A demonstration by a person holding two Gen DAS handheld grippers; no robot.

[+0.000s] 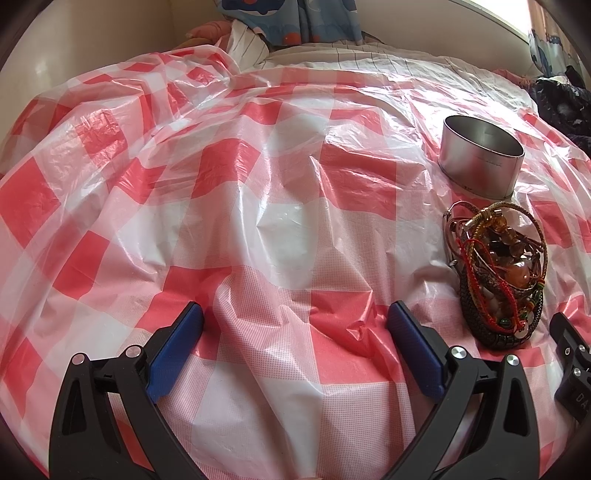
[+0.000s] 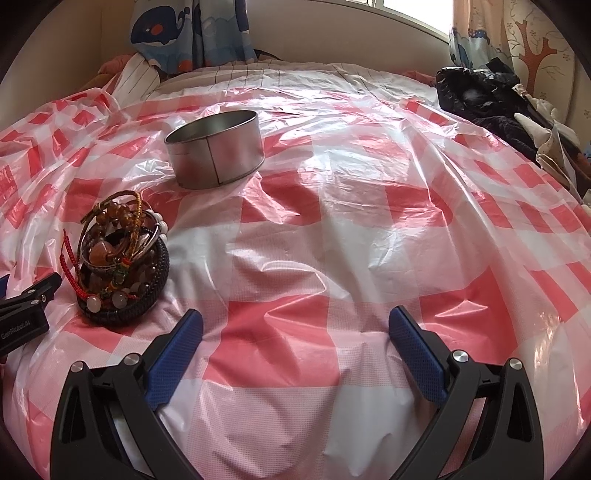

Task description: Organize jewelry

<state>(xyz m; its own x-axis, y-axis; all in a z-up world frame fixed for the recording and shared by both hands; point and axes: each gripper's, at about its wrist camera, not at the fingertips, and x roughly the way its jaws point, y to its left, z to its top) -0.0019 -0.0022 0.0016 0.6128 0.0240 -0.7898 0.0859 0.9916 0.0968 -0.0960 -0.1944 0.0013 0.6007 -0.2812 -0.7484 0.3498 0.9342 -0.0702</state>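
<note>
A bed is covered by a crinkled red-and-white checked plastic sheet (image 2: pixel 332 229), on which the task's things are set. A round metal tin (image 2: pixel 216 149) is seen standing upright and open-topped on the sheet; nothing can be made out inside it from the right wrist view. Just in front of the tin, but apart from it, a heap of jewelry (image 2: pixel 122 266) is piled: amber and pale beads, red and yellow braided cords, thin metal bangles and a dark woven bracelet at the bottom, all tangled together. In the left wrist view the same tin (image 1: pixel 480 157) is shown to the right, with the jewelry (image 1: pixel 498 273) nearer than it. The left gripper (image 1: pixel 295 325) is held low over the sheet, to the left of the jewelry, its blue-padded fingers (image 1: pixel 177 354) spread wide and nothing between them. The right gripper (image 2: pixel 295 328) is held to the right of the jewelry, its fingers (image 2: pixel 417 358) likewise spread wide and empty. Behind the tin, a curtain printed with whales (image 2: pixel 177 33) is hung against the wall, and a striped bedsheet (image 2: pixel 295 74) is left uncovered there. Far to the right of the tin, dark clothes (image 2: pixel 480 96) are heaped at the bed's edge.
</note>
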